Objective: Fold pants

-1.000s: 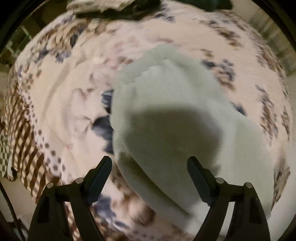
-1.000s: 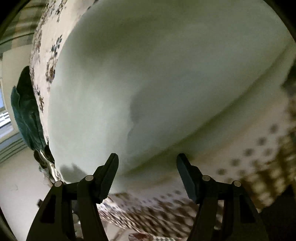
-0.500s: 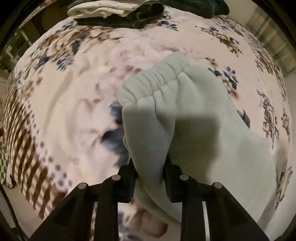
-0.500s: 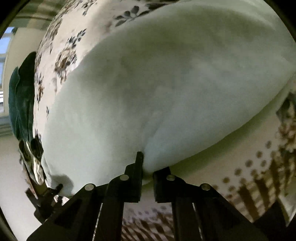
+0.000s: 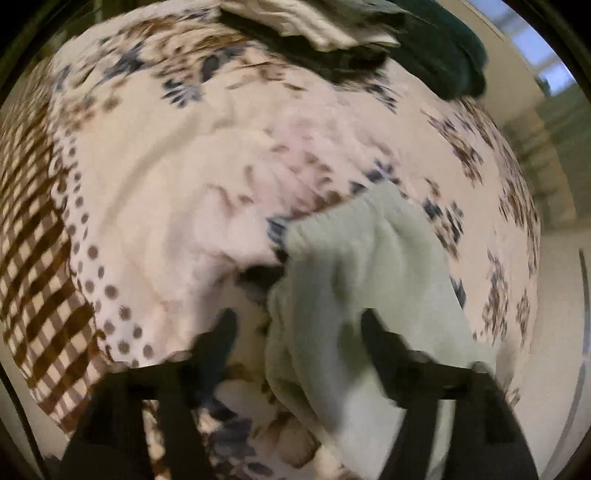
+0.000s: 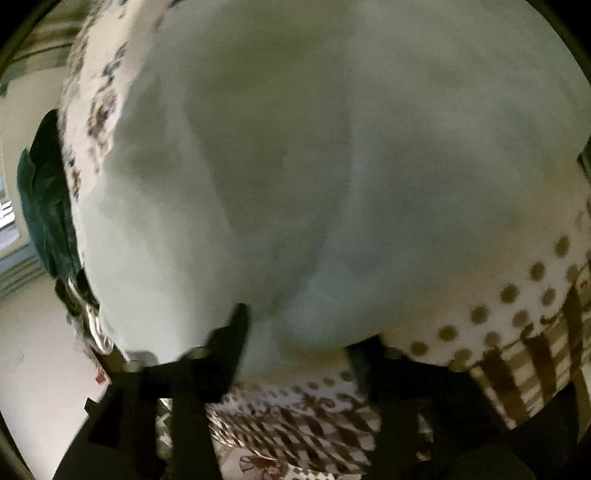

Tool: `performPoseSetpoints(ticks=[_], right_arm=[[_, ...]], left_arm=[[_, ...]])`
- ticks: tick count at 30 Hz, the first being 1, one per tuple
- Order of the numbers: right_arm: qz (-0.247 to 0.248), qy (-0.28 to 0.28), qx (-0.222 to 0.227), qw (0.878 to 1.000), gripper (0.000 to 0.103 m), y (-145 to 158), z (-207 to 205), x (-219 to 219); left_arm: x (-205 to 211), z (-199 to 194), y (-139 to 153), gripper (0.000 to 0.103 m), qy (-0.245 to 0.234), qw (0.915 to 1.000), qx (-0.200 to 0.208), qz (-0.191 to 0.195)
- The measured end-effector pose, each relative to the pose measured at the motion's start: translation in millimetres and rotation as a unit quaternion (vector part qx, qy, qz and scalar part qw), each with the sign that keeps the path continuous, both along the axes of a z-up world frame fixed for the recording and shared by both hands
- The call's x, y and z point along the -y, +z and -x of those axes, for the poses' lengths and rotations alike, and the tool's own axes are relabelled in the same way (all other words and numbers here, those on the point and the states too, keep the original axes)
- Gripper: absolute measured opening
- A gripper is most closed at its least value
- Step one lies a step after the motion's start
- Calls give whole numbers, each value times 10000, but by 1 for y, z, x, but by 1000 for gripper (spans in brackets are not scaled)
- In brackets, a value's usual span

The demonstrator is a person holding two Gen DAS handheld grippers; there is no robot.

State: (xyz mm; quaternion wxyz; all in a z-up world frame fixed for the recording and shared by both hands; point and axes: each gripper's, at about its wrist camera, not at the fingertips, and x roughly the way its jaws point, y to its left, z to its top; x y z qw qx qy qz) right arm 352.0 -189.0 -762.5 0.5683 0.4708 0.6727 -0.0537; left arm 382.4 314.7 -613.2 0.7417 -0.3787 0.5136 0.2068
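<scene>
Pants: pale mint-green sweatpants (image 5: 373, 295) lie on a bed; the left wrist view shows the ribbed elastic waistband (image 5: 332, 229) bunched up at the far end of the garment, with the cloth running back toward the camera and under the right-hand finger.
Pants, right wrist view: the same pale green fabric (image 6: 332, 166) fills most of the picture, a rounded folded edge bulging toward the camera between the two fingers.
Left gripper: left gripper (image 5: 295, 328) hangs over the near edge of the garment, fingers spread wide; one dark finger (image 5: 218, 339) sits over the bedspread, the other over the green cloth. Nothing is pinched between them.
Right gripper: right gripper (image 6: 303, 332) has its fingers spread apart too, one finger (image 6: 232, 332) against the lower edge of the fabric; whether the tips touch the cloth cannot be told through the blur.
Bedspread: cream cover with blue and brown flowers (image 5: 229, 147), a dotted band and a brown checked border (image 5: 40, 266) at its side.
Other clothes: dark green garment (image 5: 443, 55) and a folded white one (image 5: 314, 22) at the far edge of the bed.
Sharpness: both views are motion-blurred.
</scene>
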Motion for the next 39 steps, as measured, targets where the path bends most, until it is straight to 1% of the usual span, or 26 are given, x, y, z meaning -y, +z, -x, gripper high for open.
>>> performPoseSetpoints(ticks=[2, 3, 5, 8, 9, 10, 11, 12, 13, 15, 16, 18, 20, 22, 23, 25, 26, 28, 29, 32, 34, 35, 36, 37, 38, 39], right_arm=[[67, 63, -109, 9999, 65, -3, 4, -5], [32, 2, -179, 9998, 65, -9, 1, -8], [-206, -280, -416, 9985, 67, -28, -1, -15], [-324, -661, -425, 9964, 70, -43, -1, -16], [-350, -759, -378, 9958, 71, -45, -2, -15], [-379, -868, -289, 9951, 71, -46, 0, -14], [-360, -906, -207, 9950, 70, -45, 0, -14], [-339, -876, -149, 9955, 64, -44, 0, -15], [-318, -834, -53, 9960, 46, -41, 2, -16], [-238, -695, 150, 9972, 29, -31, 0, -20], [-141, -587, 219, 9979, 23, -25, -1, -21], [-52, -442, 350, 9984, 21, -11, -2, -23], [-55, -312, 494, 9983, 20, 4, -2, -23], [-71, -201, 596, 9980, 20, 15, -1, -18], [-54, -119, 582, 9982, 19, 16, -1, -17], [-35, -45, 432, 9990, 19, 5, 0, -20], [-92, 29, 243, 9997, 19, -11, 1, -21], [-115, 174, -34, 9998, 25, -30, -10, -32], [-153, 220, -71, 9996, 26, -34, -14, -30], [-409, 467, -84, 9980, 43, -33, -23, -29], [-478, 563, 10, 9973, 79, -26, -17, -25], [-467, 577, 128, 9972, 82, -18, -15, -22], [-451, 590, 177, 9971, 83, -14, -13, -20], [-435, 619, 205, 9969, 83, -8, -11, -16], [-357, 648, 210, 9970, 83, 0, -6, -10], [-254, 607, 243, 9975, 83, 7, -3, -1]], left_arm=[[-13, -4, -30, 71, 254, 9989, -112, 382], [-14, -9, -40, 71, 325, 9977, -119, 591], [-17, -15, -66, 71, 441, 9921, -55, 1173], [-15, -24, -81, 71, 505, 9895, -100, 1351], [-14, -22, -80, 66, 511, 9897, -57, 1333], [-11, -22, -76, 55, 462, 9910, 24, 1252], [-6, -24, -67, 38, 265, 9932, 116, 1123], [0, -25, -56, 34, 85, 9959, 131, 886], [6, -26, -47, 32, -64, 9974, 191, 686], [11, -22, -28, 29, -141, 9988, 274, 383], [11, -17, -21, 29, -103, 9989, 315, 327], [8, -4, -3, 28, 31, 9993, 355, 113], [3, 8, 4, 28, 187, 9990, 396, 35], [-2, 9, -7, 28, 299, 9992, 276, 32], [-4, 9, -21, 28, 372, 9992, 138, 94], [-11, 16, -51, 30, 429, 9986, -175, 238], [-12, 16, -62, 35, 433, 9980, -291, 361], [-13, 16, -59, 41, 421, 9979, -318, 373], [-10, 14, -50, 43, 298, 9985, -399, 236], [12, 6, -17, 43, -403, 9955, -723, -470], [34, 6, 9, 50, -905, 9887, -651, -1003], [44, 6, 18, 64, -1054, 9855, -587, -1195], [57, 5, 28, 77, -1238, 9810, -520, -1403], [68, 3, 35, 94, -1427, 9765, -485, -1540], [88, -3, 42, 98, -1645, 9709, -464, -1677], [100, -7, 44, 98, -1764, 9683, -441, -1714]])
